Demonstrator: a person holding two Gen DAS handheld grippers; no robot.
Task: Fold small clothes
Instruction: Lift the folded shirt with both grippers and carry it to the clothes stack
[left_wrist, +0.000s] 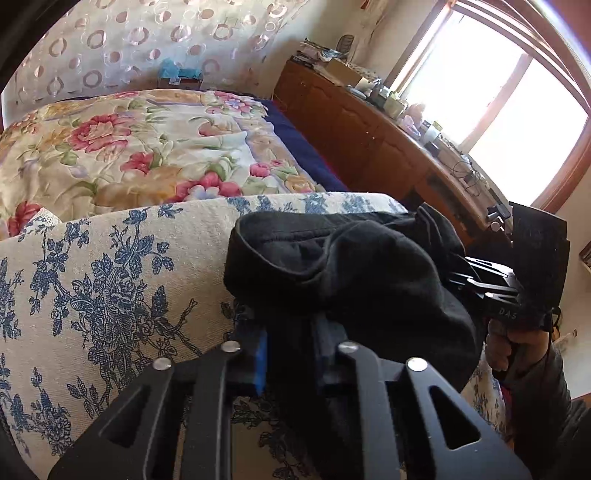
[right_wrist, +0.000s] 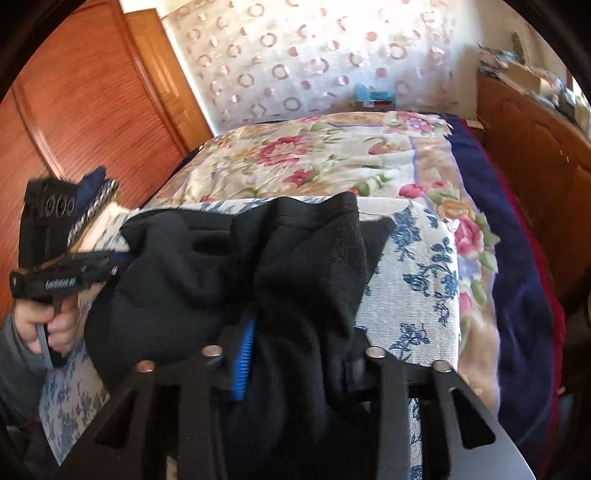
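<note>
While pinching black garment | left tongs, right tongs both clamped | blue-floral cushion beneath

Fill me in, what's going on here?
A person holds a claw in each hand and is working on a small black garment that lies bunched on a blue-and-white floral cloth at the foot of a bed. The left claw is clamped on the near edge of the fabric, and the right claw is clamped on another part of the same edge. The garment is still crumpled, not folded. A floral quilt covers the bed behind it.
</note>
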